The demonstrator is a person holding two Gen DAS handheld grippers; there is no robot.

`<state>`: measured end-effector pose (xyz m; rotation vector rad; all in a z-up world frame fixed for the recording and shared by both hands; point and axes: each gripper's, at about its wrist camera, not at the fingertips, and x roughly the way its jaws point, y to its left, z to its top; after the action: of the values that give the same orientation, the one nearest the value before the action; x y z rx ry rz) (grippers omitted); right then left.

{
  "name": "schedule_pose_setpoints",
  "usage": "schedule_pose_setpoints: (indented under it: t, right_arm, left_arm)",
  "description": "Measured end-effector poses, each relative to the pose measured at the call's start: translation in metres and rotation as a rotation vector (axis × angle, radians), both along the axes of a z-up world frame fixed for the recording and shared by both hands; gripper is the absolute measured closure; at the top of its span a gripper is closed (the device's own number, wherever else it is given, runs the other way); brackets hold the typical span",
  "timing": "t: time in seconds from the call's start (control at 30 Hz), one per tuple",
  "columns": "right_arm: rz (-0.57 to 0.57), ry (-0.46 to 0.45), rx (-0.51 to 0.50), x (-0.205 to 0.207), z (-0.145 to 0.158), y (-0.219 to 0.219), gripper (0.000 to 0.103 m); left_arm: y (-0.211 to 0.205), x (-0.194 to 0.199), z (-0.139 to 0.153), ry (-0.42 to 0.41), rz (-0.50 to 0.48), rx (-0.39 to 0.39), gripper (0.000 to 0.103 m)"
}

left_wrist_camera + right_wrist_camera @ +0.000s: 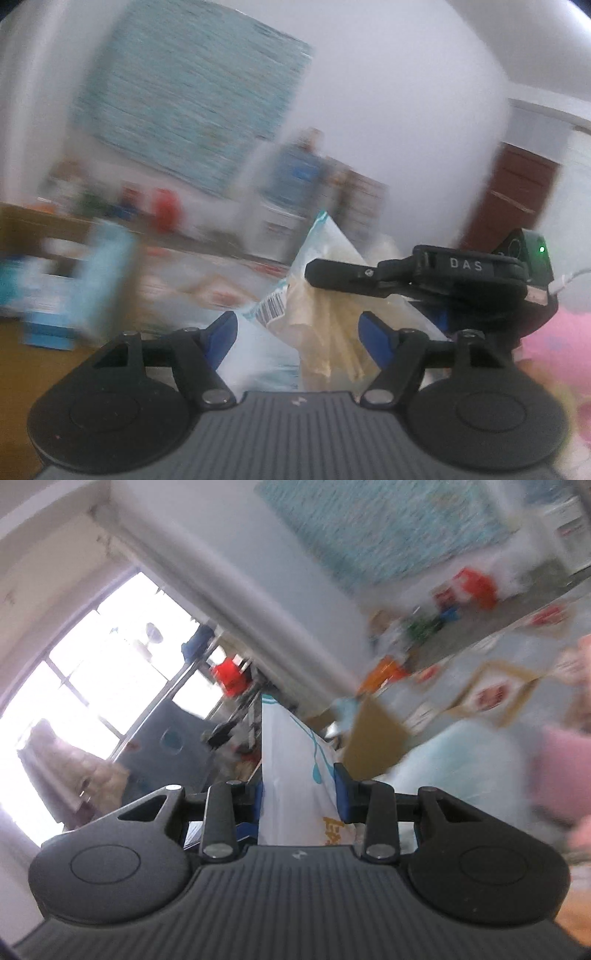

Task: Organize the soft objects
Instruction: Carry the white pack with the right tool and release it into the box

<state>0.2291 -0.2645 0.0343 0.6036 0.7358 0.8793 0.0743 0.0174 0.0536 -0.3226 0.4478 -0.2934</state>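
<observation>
A see-through snack bag (317, 332) with pale sticks inside and a barcode stands between my left gripper's (299, 334) blue pads (221, 332). Both pads lie against the bag, so the left gripper is shut on it. In the same view my right gripper (332, 273) reaches in from the right, with a black finger across the bag's upper part. The right wrist view shows the bag's white printed side (291, 768) with my right gripper (299, 794) shut on it. A pink soft thing (557, 350) lies at the right, also blurred in the right wrist view (561, 768).
The background is smeared by motion. A light blue box (74, 291) stands at the left on a brown surface. A brown cardboard panel (373, 738), a pale blue soft shape (461, 764) and a patterned mat (491, 694) lie ahead. Toys line the far wall.
</observation>
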Motion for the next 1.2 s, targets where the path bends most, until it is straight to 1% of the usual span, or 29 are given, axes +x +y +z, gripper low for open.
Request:
schedule_pose_setpoints:
  t: [0.07,0.17,0.23,0.33,0.37,0.43,0.53,0.57,0.63,0.67,0.7,0.73,0.77,0.87,0.93,1.07,1.17,1.2]
  right_arm:
    - [0.066,0.04,0.006,0.012,-0.005,0.047,0.069]
    - [0.135,0.116,0.009,0.03,-0.017,0.116,0.07]
    - [0.154,0.206,0.019,0.046,-0.032,0.163,0.07]
    - [0.144,0.369,0.017,0.07,-0.063,0.233,0.069]
    - [0.138,0.426,0.014,0.079,-0.075,0.258,0.069]
    - [0.105,0.494,-0.003,0.091,-0.093,0.294,0.069]
    - [0.046,0.529,-0.01,0.094,-0.116,0.345,0.065]
    - [0.019,0.555,0.0,0.095,-0.127,0.357,0.057]
    - [0.015,0.645,-0.017,0.103,-0.155,0.368,0.042]
    - [0.01,0.694,-0.042,0.102,-0.167,0.373,0.042]
    - [-0.007,0.717,-0.066,0.098,-0.174,0.374,0.042]
    - [-0.014,0.711,-0.087,0.094,-0.175,0.374,0.042]
    - [-0.016,0.679,-0.122,0.092,-0.172,0.374,0.042]
    - [-0.021,0.559,-0.215,0.083,-0.151,0.37,0.044]
    - [-0.015,0.52,-0.245,0.08,-0.137,0.365,0.046]
    - [-0.01,0.527,-0.278,0.076,-0.13,0.368,0.048]
    - [0.016,0.562,-0.314,0.068,-0.133,0.375,0.047]
    - [0.026,0.579,-0.312,0.065,-0.136,0.378,0.046]
  left_arm:
    - [0.028,-0.012,0.003,-0.007,0.098,0.035,0.03]
    - [0.073,-0.031,0.003,-0.008,0.247,0.059,0.03]
    - [0.099,-0.041,-0.001,0.007,0.342,0.059,0.03]
    - [0.14,-0.058,-0.011,0.041,0.469,0.032,0.029]
    - [0.152,-0.062,-0.013,0.051,0.497,0.018,0.029]
    - [0.173,-0.072,-0.019,0.069,0.545,-0.008,0.029]
    - [0.193,-0.083,-0.027,0.089,0.606,-0.018,0.029]
    - [0.197,-0.086,-0.028,0.093,0.616,-0.025,0.029]
    - [0.204,-0.089,-0.031,0.108,0.626,-0.043,0.029]
    - [0.207,-0.09,-0.032,0.11,0.625,-0.05,0.029]
    - [0.209,-0.09,-0.032,0.11,0.622,-0.057,0.029]
    - [0.21,-0.09,-0.032,0.106,0.62,-0.06,0.029]
    - [0.211,-0.091,-0.031,0.102,0.617,-0.06,0.029]
    - [0.21,-0.095,-0.036,0.093,0.603,-0.058,0.028]
    - [0.208,-0.095,-0.04,0.089,0.595,-0.064,0.028]
    - [0.205,-0.096,-0.046,0.089,0.59,-0.069,0.028]
    - [0.207,-0.099,-0.046,0.086,0.599,-0.063,0.027]
    - [0.207,-0.101,-0.046,0.084,0.606,-0.057,0.026]
